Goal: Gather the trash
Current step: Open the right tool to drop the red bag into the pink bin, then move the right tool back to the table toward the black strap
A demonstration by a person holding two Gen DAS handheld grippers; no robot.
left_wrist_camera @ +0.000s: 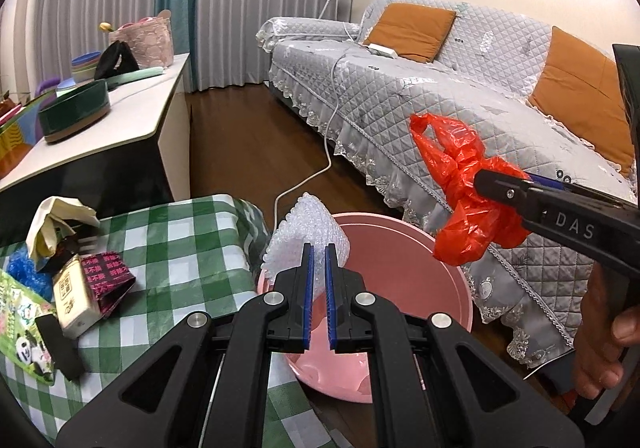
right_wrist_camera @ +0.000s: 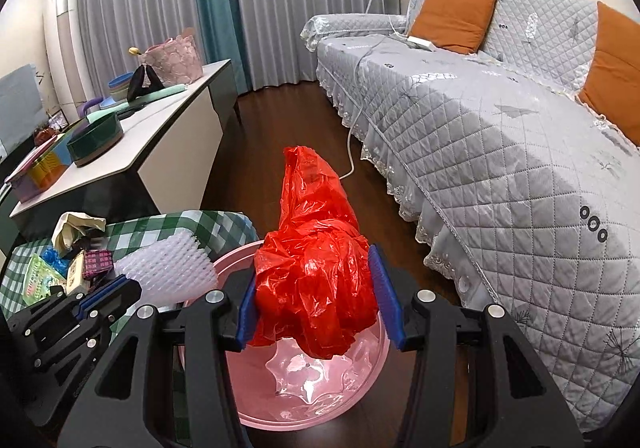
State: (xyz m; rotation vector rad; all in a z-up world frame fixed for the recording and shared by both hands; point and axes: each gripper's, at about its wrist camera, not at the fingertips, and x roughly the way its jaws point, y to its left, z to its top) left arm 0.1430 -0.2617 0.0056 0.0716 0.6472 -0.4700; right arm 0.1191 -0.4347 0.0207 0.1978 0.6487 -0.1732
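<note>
My left gripper point(left_wrist_camera: 319, 272) pinches white foam netting point(left_wrist_camera: 308, 226) over pink basin point(left_wrist_camera: 444, 244). My right gripper point(right_wrist_camera: 318, 296) clamps crumpled red plastic bag point(right_wrist_camera: 316, 268), above same basin beside checked table point(left_wrist_camera: 168, 224).

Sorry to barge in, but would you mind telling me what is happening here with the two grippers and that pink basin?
A person is clearing trash with a handheld gripper in each hand. The left gripper is shut on a piece of white bubble wrap, and the right gripper is clamped on a crumpled red plastic bag. Both are held over the pink basin on the floor, not yet dropped in. More wrappers and boxes lie on the green checked tablecloth beside it.
</note>
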